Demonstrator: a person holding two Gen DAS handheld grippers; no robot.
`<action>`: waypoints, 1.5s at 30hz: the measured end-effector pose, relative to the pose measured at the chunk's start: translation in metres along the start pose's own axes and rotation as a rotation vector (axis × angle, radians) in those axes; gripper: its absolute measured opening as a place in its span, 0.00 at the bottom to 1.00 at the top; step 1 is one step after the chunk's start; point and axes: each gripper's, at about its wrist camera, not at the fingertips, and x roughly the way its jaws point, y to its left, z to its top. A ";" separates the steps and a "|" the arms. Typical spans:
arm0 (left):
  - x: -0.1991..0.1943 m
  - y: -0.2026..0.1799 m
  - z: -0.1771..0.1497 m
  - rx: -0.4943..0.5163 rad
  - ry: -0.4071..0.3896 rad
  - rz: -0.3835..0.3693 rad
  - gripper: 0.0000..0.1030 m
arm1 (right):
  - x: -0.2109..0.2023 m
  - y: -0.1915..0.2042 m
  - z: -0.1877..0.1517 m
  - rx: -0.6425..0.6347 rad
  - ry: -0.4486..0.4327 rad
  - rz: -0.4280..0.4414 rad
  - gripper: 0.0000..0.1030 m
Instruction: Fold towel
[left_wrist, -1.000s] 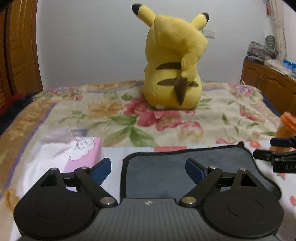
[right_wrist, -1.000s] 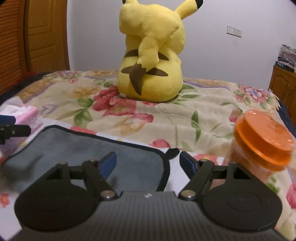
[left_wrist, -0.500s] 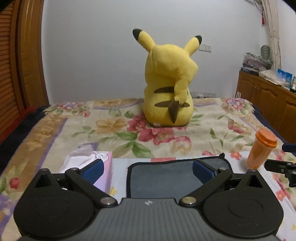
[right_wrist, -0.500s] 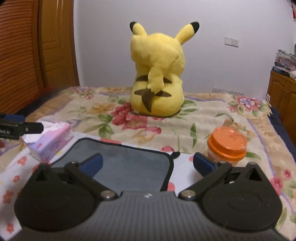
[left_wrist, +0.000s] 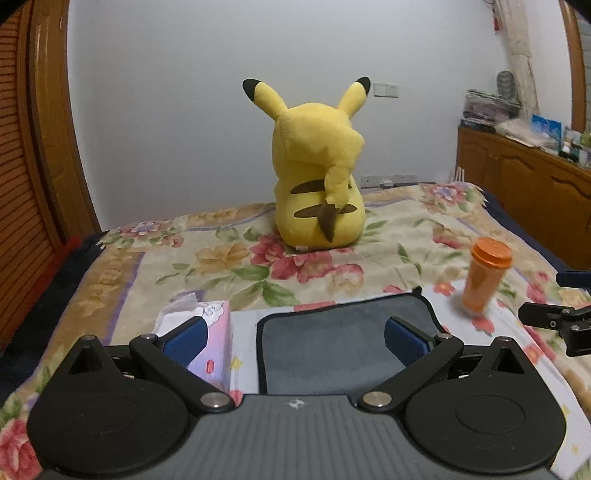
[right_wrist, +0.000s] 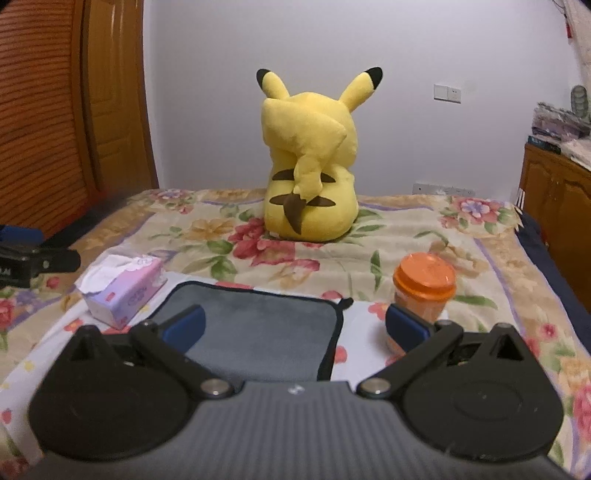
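A grey towel (left_wrist: 332, 339) with black trim lies flat and folded on a white cloth over the bed; it also shows in the right wrist view (right_wrist: 258, 325). My left gripper (left_wrist: 293, 341) is open and empty, held above the towel's near edge. My right gripper (right_wrist: 295, 326) is open and empty, above the towel's right edge. Each gripper shows at the edge of the other's view: the right one (left_wrist: 554, 321), the left one (right_wrist: 33, 262).
A pink tissue box (left_wrist: 210, 332) sits left of the towel (right_wrist: 125, 291). An orange lidded cup (left_wrist: 484, 280) stands to the right (right_wrist: 423, 291). A yellow Pikachu plush (left_wrist: 317, 184) sits behind. Wooden cabinets (left_wrist: 528, 195) stand to the right.
Both grippers have pulled back and risen away from the towel, so more of the bed shows. Their jaws have opened wider. The towel has not moved.
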 end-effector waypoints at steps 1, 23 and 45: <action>-0.006 0.000 -0.003 -0.002 0.004 -0.002 1.00 | -0.004 0.000 -0.003 0.007 -0.005 0.001 1.00; -0.131 -0.022 -0.064 -0.005 0.055 -0.017 1.00 | -0.125 0.020 -0.033 0.028 -0.054 0.048 1.00; -0.194 -0.030 -0.110 -0.031 0.055 0.023 1.00 | -0.174 0.053 -0.065 0.014 -0.056 0.057 1.00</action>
